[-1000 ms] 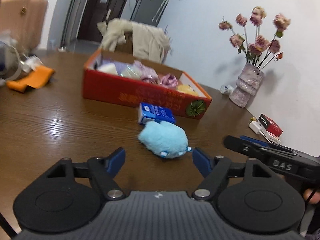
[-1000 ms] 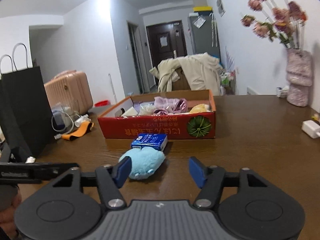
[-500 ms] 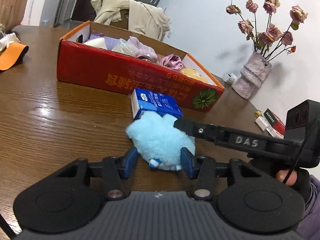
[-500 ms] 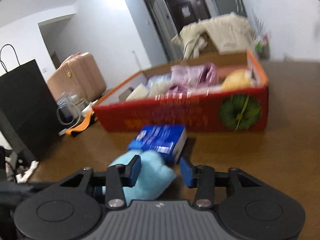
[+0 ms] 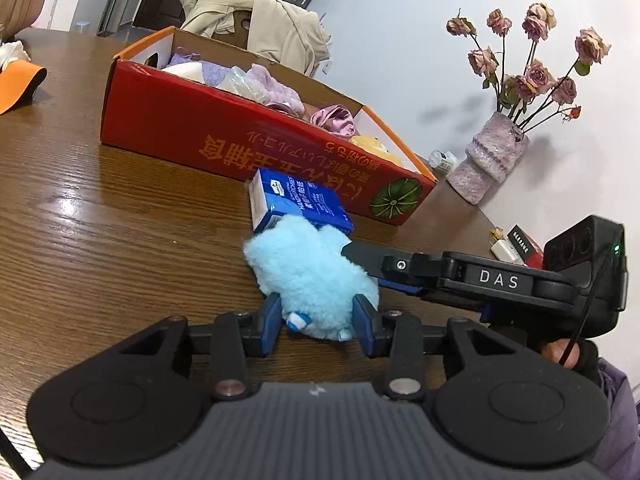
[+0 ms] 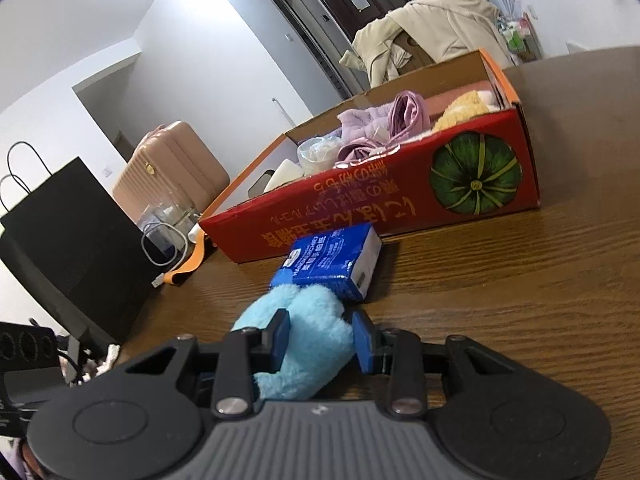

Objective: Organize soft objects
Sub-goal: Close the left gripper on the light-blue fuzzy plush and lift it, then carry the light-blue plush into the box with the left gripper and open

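Note:
A fluffy light-blue plush toy [image 5: 308, 272] lies on the brown wooden table [image 5: 100, 248], touching a blue tissue pack [image 5: 298, 202]. My left gripper [image 5: 316, 322] is shut on its near end. My right gripper [image 6: 320, 334] is shut on the same plush toy [image 6: 304, 328] from the other side; its black body [image 5: 492, 280] reaches in from the right in the left wrist view. Behind stands a red cardboard box [image 5: 240, 136] holding purple and pink cloths and a yellow plush; it also shows in the right wrist view [image 6: 400, 196].
A vase of dried roses [image 5: 488, 160] and small boxes [image 5: 520, 240] stand at the right near the wall. An orange item [image 5: 16, 84] lies far left. A black paper bag [image 6: 68, 240], cables and a pink suitcase [image 6: 172, 168] are at the left.
Both grippers moved in from open on either side of the plush toy and closed on it. The toy now sits squeezed between both pairs of fingers.

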`<control>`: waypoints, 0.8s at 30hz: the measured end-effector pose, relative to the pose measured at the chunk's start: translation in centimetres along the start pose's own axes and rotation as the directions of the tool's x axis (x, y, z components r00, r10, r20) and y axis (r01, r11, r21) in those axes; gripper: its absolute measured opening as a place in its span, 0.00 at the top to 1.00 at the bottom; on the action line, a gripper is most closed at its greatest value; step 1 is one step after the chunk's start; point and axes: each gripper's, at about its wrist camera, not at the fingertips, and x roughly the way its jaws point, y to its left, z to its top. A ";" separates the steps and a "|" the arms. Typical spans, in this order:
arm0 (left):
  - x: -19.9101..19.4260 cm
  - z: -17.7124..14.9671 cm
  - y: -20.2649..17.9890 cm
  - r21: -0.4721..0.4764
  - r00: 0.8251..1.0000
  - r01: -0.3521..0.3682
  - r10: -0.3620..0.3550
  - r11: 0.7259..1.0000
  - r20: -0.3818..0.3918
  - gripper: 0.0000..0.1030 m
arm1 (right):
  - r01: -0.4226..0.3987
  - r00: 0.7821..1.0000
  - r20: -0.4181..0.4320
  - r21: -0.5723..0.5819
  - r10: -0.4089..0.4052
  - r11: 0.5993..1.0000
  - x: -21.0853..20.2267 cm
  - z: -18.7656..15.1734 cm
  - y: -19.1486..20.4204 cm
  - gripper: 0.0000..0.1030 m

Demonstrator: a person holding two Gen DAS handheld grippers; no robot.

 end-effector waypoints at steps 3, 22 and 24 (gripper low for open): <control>-0.1 -0.1 -0.2 0.015 1.000 -0.006 0.006 1.000 0.004 0.62 | -0.008 1.000 0.002 0.004 0.008 1.000 0.1 0.0 -0.1 0.66; -9.3 -2.5 -2.6 0.080 0.990 0.029 -0.040 0.996 0.135 0.64 | 0.024 0.991 0.135 -0.022 -0.021 0.999 -6.9 -4.3 8.0 0.70; -9.6 -1.2 -2.9 0.106 0.988 0.021 -0.036 0.994 0.148 0.64 | 0.031 0.990 0.142 -0.031 -0.026 0.999 -6.8 -3.3 8.7 0.70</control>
